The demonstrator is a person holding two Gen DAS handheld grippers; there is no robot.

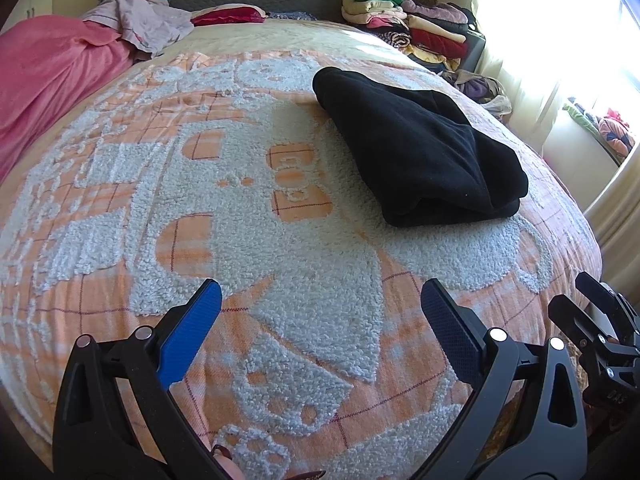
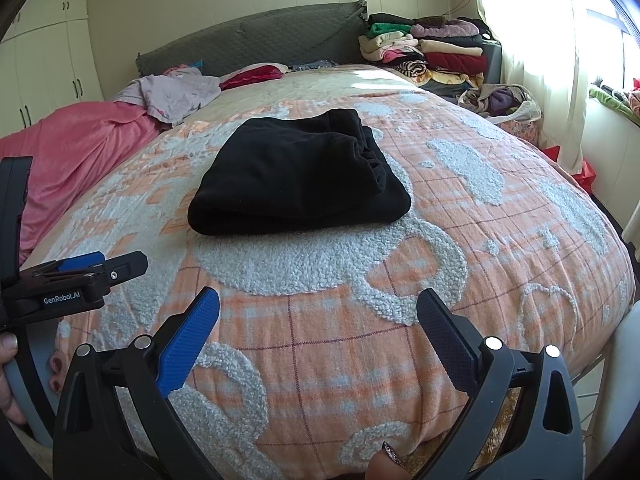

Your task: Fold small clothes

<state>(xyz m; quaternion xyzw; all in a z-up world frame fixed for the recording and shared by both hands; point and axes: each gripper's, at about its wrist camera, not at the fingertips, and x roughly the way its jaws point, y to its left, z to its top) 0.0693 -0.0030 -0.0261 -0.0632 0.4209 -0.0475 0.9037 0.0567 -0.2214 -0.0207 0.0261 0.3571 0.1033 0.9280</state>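
A folded black fleece garment point(image 1: 420, 152) lies on the bed, right of centre in the left wrist view and in the middle point(image 2: 300, 176) of the right wrist view. My left gripper point(image 1: 320, 308) hovers open over the bedspread, well short of the garment, with nothing between its blue pads. My right gripper point(image 2: 318, 312) is also open and empty, near the bed's front edge, the garment straight ahead of it. The right gripper's body point(image 1: 600, 336) shows at the lower right of the left wrist view, and the left gripper's body point(image 2: 80, 276) at the left of the right wrist view.
The bed carries an orange and white tufted bedspread point(image 2: 360, 280). A pink blanket point(image 2: 80, 152) and a crumpled lilac garment point(image 2: 176, 92) lie at the far left. A pile of folded clothes point(image 2: 432, 52) stands at the headboard's right. A curtained window point(image 2: 540, 40) is on the right.
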